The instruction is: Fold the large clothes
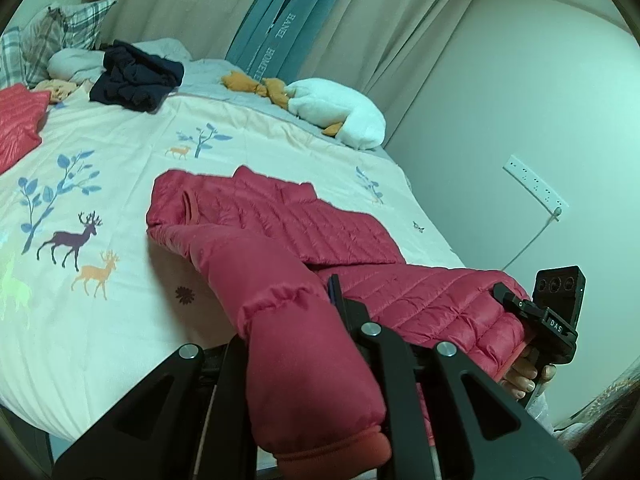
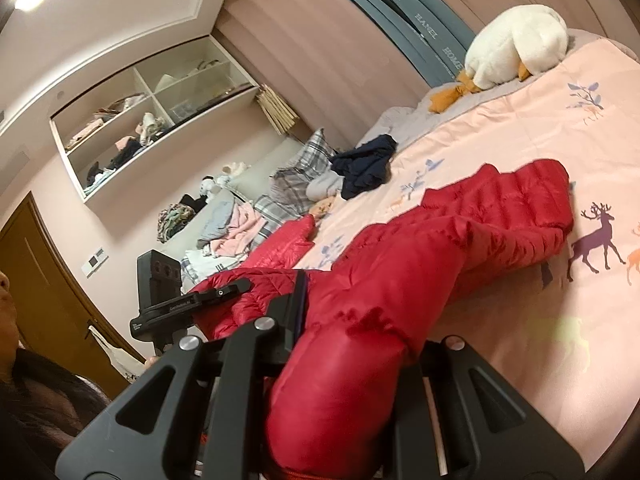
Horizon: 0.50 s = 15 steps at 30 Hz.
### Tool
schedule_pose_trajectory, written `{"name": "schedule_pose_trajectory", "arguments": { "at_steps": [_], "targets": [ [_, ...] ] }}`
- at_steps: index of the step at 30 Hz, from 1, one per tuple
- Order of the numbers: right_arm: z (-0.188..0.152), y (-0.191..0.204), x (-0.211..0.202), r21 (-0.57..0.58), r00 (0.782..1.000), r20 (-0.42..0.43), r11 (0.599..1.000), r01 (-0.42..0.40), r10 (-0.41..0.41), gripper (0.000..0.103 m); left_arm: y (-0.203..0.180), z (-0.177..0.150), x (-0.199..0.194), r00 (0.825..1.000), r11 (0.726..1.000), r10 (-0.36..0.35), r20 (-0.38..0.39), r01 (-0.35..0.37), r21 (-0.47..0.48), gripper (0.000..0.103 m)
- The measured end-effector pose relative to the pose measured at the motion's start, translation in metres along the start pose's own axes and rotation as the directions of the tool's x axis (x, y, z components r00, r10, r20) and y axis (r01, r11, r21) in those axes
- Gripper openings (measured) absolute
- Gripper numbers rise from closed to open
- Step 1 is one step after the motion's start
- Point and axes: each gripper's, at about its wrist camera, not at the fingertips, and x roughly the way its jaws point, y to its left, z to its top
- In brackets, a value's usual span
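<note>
We grip a sleeve of the red jacket (image 1: 280, 236) in each claw, left claw (image 1: 304, 360) and right claw (image 2: 352, 364), its body half-flat on the bed (image 1: 120, 184), folding barely begun.

Behind my bed, the grey-blue strips (image 1: 288, 20) read "HANEL" and "HOMETEXTILE", partly cut off. My other gripper's black clamp (image 1: 556, 326) carries "DAS". Its side label in the right view is blurred.
</note>
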Motion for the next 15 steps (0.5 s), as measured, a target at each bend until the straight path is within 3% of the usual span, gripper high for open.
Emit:
{"name": "schedule_pose_trajectory", "arguments": {
  "at_steps": [15],
  "targets": [
    [0.010, 0.015, -0.020, -0.051, 0.996, 0.056, 0.997, -0.062, 0.065, 0.015, -0.022, 0.004, -0.026, 0.996, 0.996, -0.072, 0.052, 0.070, 0.050, 0.012]
  ]
}}
